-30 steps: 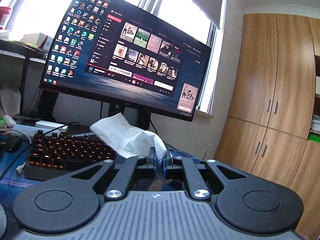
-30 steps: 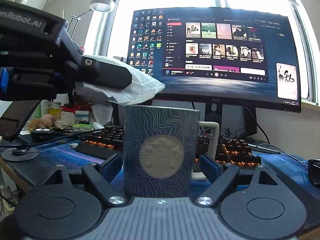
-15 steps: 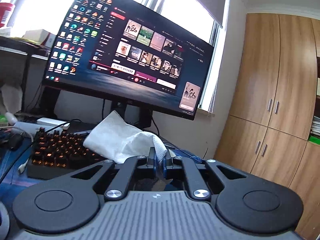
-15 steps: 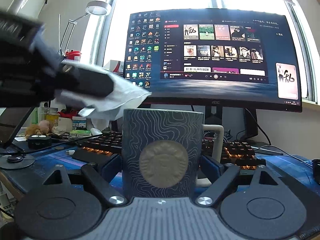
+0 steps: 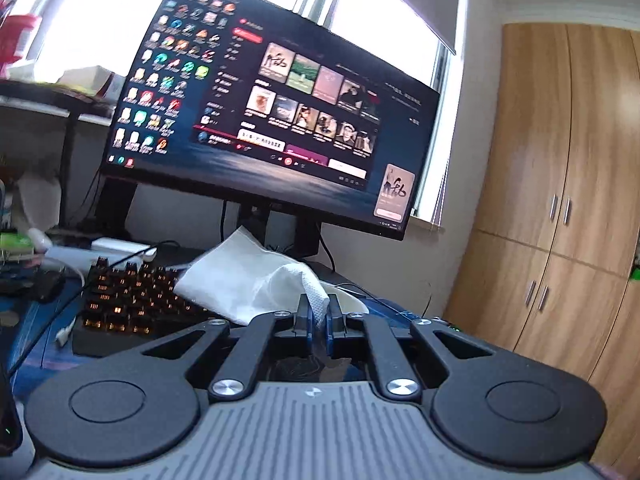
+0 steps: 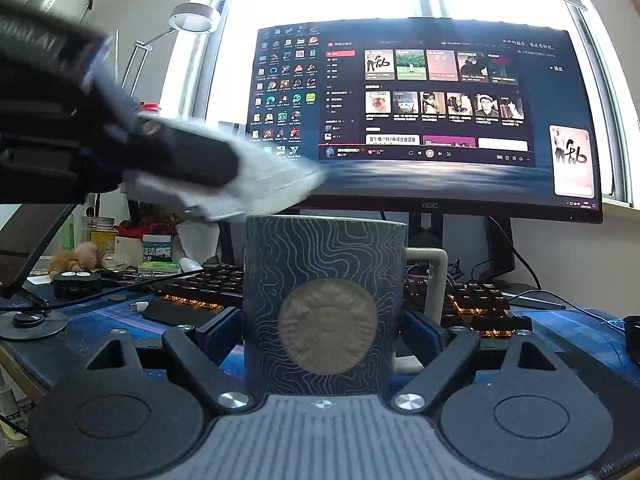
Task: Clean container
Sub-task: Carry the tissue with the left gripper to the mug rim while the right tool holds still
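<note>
A dark blue mug [image 6: 326,300] with pale wavy lines, a round emblem and a cream handle stands upright between the pads of my right gripper [image 6: 324,322], which is shut on its sides. From the left, my blurred left gripper [image 6: 180,156] reaches in just above the mug's left rim, shut on a crumpled white tissue [image 6: 272,184]. In the left wrist view the left gripper [image 5: 318,312] pinches the tissue [image 5: 248,276], which fans out ahead to the left. A pale curved rim [image 5: 348,300] shows just beyond the fingertips. I cannot tell whether the tissue touches the mug.
A large lit monitor [image 6: 428,120] stands behind a backlit keyboard [image 6: 472,308] on a blue desk mat [image 6: 92,328]. Jars, a small black case [image 6: 76,282] and a desk lamp [image 6: 192,18] crowd the left. Wooden cupboards [image 5: 560,200] are on the right.
The left gripper with the tissue has shifted slightly over the mug's left rim and looks more blurred. The mug stays held in the right gripper.
</note>
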Tool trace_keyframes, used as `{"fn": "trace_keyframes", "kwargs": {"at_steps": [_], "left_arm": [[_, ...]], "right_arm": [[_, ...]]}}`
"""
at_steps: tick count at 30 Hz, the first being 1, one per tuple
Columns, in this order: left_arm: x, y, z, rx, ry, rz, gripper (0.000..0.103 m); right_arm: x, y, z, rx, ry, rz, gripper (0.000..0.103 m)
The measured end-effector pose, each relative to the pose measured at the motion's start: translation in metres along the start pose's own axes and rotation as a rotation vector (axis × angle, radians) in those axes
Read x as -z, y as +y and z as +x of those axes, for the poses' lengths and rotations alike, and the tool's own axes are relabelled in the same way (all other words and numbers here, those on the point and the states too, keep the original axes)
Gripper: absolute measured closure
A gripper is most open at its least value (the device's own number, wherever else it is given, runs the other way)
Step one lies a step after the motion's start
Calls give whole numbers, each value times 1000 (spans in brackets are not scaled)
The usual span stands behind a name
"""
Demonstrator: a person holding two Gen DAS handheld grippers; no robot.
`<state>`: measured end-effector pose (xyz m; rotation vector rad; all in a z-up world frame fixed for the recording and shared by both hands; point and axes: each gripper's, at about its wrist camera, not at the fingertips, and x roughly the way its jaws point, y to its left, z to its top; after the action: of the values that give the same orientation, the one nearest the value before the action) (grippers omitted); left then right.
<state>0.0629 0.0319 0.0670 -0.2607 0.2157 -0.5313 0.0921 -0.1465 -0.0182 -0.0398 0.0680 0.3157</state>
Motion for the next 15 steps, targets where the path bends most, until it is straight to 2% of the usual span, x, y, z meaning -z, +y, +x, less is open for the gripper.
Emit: {"fn": "trace_keyframes", "kwargs": {"at_steps": [10, 13, 15], "left_arm": [[6, -15, 8, 47, 20, 26, 96], [5, -16, 7, 4, 17, 66, 96], [3, -9, 3, -14, 12, 56, 96]], "right_arm": [[4, 1, 0, 11, -10, 33, 14], [5, 1, 0, 11, -11, 32, 14], [5, 0, 0, 6, -11, 35, 14]]}}
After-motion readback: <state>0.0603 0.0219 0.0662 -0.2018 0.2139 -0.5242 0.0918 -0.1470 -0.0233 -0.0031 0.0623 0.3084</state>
